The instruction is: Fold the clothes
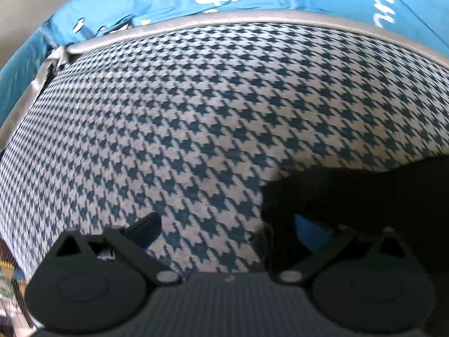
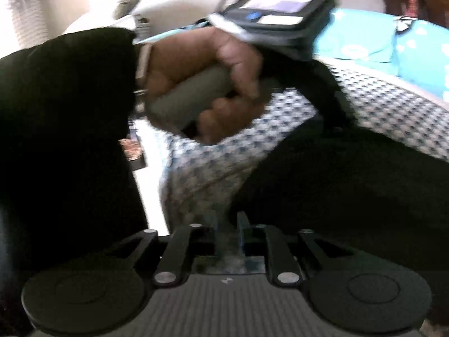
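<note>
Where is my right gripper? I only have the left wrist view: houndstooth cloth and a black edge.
Observer: The right gripper is low over the black garment, with its jaws close together.
Operator: Is it pinching cloth?
Observer: It is too blurred to tell. A hand clasping a grey handle is right ahead of it.
Operator: Does the black garment lie on the houndstooth?
Observer: Yes. It covers the near right part of the houndstooth cloth, which shows beyond it and to its left.
</note>
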